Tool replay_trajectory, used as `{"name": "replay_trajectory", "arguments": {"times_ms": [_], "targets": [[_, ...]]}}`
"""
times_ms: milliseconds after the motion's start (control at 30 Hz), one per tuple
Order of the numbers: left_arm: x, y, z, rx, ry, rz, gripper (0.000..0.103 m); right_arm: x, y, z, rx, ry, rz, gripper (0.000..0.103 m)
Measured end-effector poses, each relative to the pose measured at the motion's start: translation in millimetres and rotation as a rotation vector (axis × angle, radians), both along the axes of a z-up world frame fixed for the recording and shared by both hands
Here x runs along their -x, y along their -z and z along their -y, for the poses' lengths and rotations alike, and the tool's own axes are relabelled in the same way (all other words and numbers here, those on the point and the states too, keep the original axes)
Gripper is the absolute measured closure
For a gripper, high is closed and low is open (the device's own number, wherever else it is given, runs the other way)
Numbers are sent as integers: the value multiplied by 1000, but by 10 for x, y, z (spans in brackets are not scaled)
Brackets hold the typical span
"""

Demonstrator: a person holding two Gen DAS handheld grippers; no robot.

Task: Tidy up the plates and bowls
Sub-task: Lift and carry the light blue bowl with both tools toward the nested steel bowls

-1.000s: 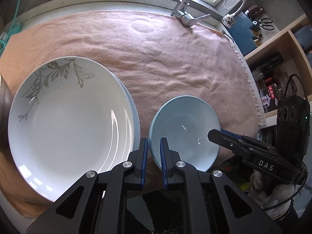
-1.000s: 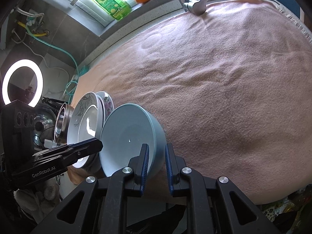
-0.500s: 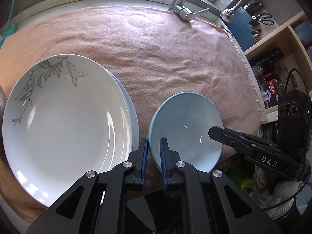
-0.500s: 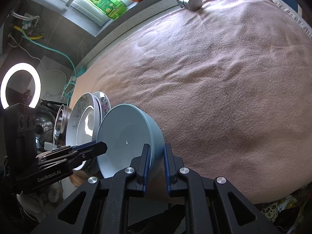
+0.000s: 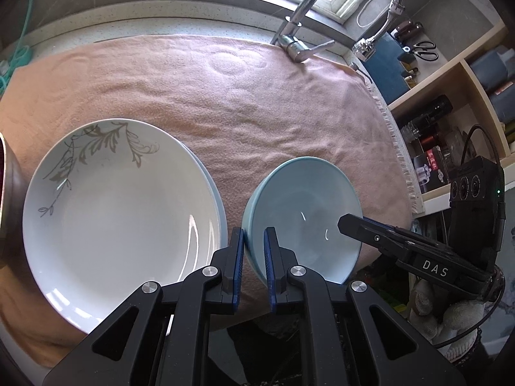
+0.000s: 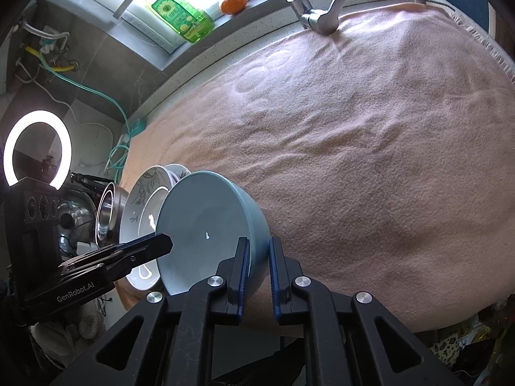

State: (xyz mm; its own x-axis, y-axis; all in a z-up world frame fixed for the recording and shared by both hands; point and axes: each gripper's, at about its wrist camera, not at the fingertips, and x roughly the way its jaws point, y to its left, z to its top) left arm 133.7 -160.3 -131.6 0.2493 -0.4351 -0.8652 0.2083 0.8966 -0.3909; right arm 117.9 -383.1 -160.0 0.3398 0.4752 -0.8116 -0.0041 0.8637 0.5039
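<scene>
Dishes at the near edge of the cloth [image 5: 257,103].
The bowl [image 5: 305,215] sat right of the stacked plates [image 5: 119,206]; the faucet [image 5: 296,45] stood behind, at the cloth's far edge.

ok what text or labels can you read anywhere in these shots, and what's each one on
"DAS": white letters on the right gripper, seen from the left wrist.
"GenRobot.AI": on the left gripper, seen from the right wrist.
Green bottle label: print too small to read.
Red box on the shelf: characters blurred.
</scene>
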Motion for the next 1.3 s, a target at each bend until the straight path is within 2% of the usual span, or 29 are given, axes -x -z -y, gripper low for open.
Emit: {"name": "replay_trajectory", "arguments": {"times_ms": [333, 633, 1300], "targets": [[22, -279, -287, 28, -50, 63, 92, -56, -336, -254, 3, -40, 51, 92], [115, -410, -694, 34, -121, 98, 92, -108, -562, -671, -3, -97, 97, 92], [306, -573, -1903, 28, -337, 153, 92, -258, -760, -1994, -23, -285, 157, 92]]}}
